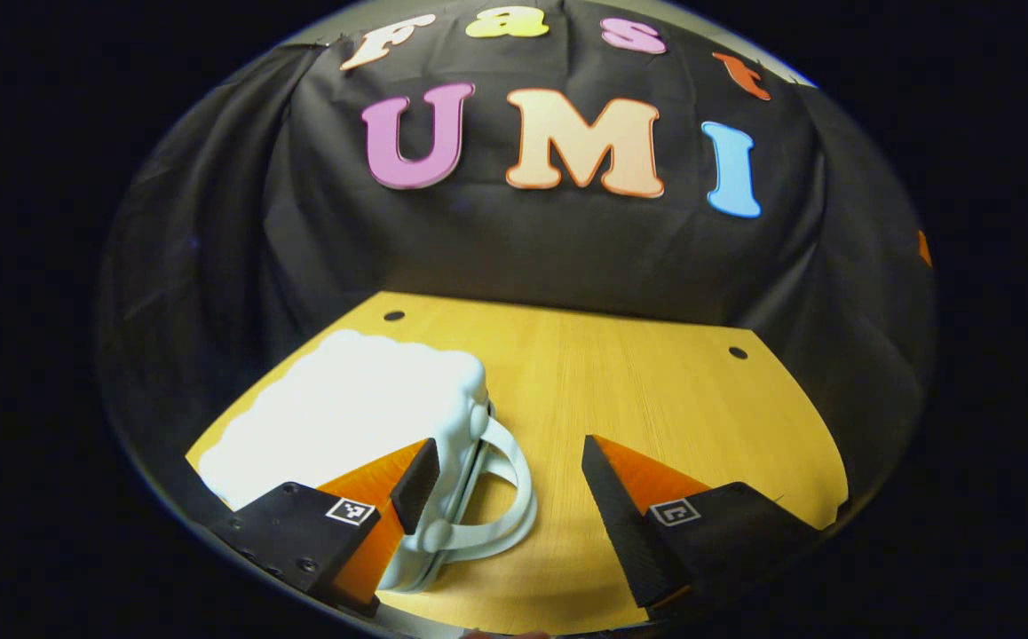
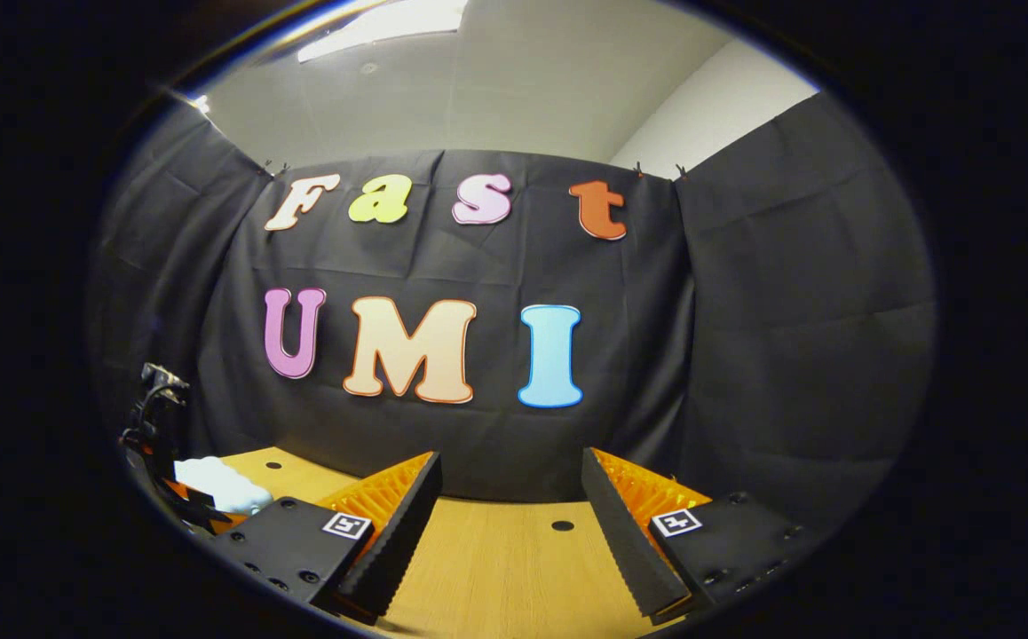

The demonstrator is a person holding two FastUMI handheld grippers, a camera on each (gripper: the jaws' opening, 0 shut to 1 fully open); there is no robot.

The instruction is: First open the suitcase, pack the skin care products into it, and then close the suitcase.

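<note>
So the desk [image 1: 656,399] is sitting there as a light yellowish wood-grain top with a couple of small dark holes near its back edge, and black cloth is hanging as the booth wall behind it and wrapping around both sides. In the right gripper view a plain pale wall and ceiling are showing above the cloth, with a bright strip of light glaring up top.

The suitcase [image 1: 363,417] is lying flat on the left part of the desk in the left gripper view, a small pale blue-white hard shell with a bumpy top (it's blowing out pretty white under the light), lid down, and its loop handle [image 1: 510,497] is sticking out toward the middle of the desk.

The left gripper [image 1: 510,501] is hovering low over the desk with its jaws spread wide, nothing between them getting squeezed. Its left finger is overlapping the suitcase's handle-side edge, the handle is sitting in the gap, and I can't tell if anything is actually touching.

The right gripper [image 2: 510,524] is hanging over bare desk, pointing level at the back cloth, jaws also wide apart and holding nothing. The suitcase [image 2: 217,484] is peeking in at its far left, with the other gripper just beside it.
</note>
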